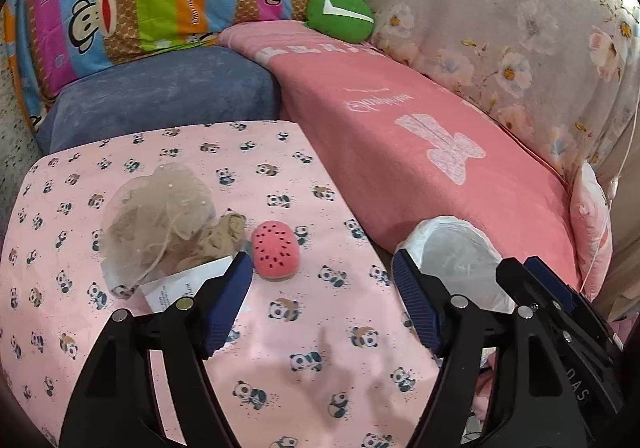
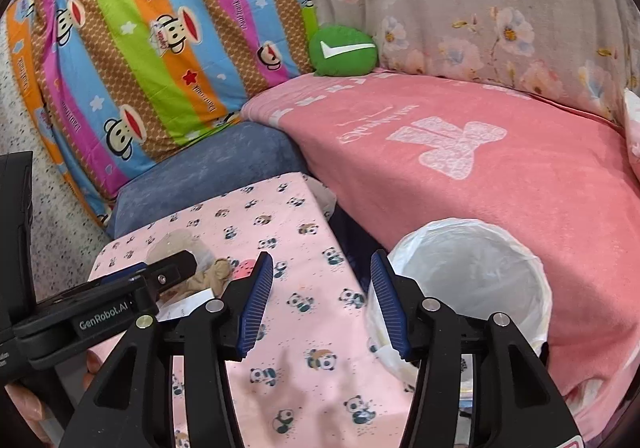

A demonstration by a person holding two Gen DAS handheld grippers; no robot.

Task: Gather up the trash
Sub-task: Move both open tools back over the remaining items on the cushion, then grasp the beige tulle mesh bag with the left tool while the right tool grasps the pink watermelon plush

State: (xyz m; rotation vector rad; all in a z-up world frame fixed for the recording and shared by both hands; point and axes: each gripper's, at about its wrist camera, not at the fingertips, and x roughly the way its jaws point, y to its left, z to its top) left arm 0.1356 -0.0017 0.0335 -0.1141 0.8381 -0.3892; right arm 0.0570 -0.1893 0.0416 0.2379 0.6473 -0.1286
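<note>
Jaws apart and empty on both grippers, left gripper (image 1: 322, 302) should reach across the desk (image 1: 280, 328) edge for the net (image 1: 156, 215), right gripper (image 2: 322, 302) near the bin (image 2: 472, 272).

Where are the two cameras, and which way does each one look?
Left wrist: on the left claw, looking down at the table, mesh pile and watermelon toy; the right claw pokes in.
Right wrist: on the right claw, looking at table and bin; the left claw pokes in.
Both show the table, bin, toy and green cushion.
</note>
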